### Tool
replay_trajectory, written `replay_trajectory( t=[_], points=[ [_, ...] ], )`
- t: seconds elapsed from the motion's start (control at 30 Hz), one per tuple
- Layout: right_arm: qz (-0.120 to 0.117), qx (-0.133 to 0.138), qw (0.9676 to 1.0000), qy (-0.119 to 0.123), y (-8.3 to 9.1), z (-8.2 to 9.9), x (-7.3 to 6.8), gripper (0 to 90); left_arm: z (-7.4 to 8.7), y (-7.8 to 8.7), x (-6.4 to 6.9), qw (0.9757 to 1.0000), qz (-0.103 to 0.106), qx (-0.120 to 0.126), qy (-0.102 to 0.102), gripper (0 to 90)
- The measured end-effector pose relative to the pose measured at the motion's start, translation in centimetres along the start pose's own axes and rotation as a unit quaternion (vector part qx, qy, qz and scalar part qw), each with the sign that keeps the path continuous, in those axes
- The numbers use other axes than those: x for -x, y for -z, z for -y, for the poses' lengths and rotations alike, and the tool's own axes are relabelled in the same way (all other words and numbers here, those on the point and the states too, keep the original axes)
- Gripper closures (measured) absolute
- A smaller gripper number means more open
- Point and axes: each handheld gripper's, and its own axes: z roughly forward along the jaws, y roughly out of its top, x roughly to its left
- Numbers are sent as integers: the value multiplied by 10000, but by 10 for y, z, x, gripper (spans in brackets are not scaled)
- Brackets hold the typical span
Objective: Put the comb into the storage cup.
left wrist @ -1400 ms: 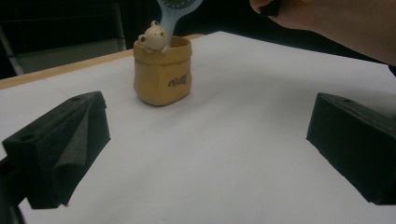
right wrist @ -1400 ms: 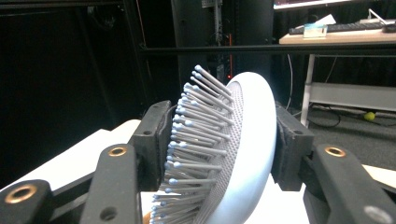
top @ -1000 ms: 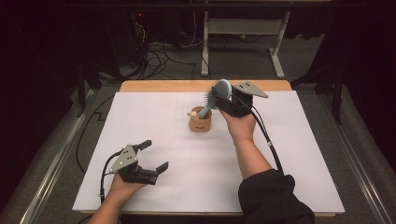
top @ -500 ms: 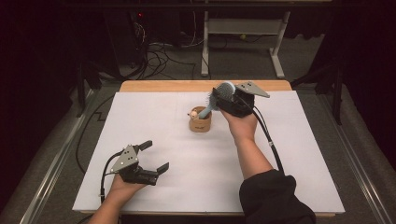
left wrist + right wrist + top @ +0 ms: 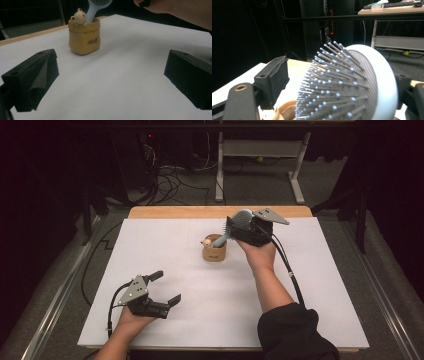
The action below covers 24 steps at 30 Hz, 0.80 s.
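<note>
Tan, bag-shaped holder (image 5: pixel 214 251) stands upright on the white sheet (image 5: pixel 200 320) over the table; it serves as landmark below. A small bear figure (image 5: pixel 79 17) sits at the holder's rim, and script lettering marks its front. The pale blue hairbrush (image 5: pixel 235 226) stands handle-down inside the holder, leaning up and away from it toward the right gripper (image 5: pixel 248 227), with its bristled head above and to the right of the holder. Right gripper sits just right of the holder, at the brush head. In the right gripper view the bristles (image 5: pixel 329 87) point at the left jaw with a clear gap between; the back of the head lies against or just beside the right jaw, contact not resolvable. Jaws have just been opening, brush head between them, no squeeze visible: released. Left gripper (image 5: pixel 161 287) rests on the sheet well apart from the holder, toward the near left corner of the table, held in the left hand (image 5: pixel 129 320). Its jaws stand wide, nothing between them but bare sheet.
</note>
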Motion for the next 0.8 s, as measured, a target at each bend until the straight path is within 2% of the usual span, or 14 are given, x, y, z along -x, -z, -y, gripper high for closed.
replay_trajectory(
  t=[0.27,0.6,0.8],
  points=[
    [-28,-29,10000,18,1,3,2,138,0,0,0,10000,18,0,0,6],
    [-90,-148,9998,-13,0,4,5,18,0,0,0,10000,26,15,12,5],
    [-86,-149,9999,6,3,3,6,5,0,0,0,10000,17,18,11,5]
  ],
)
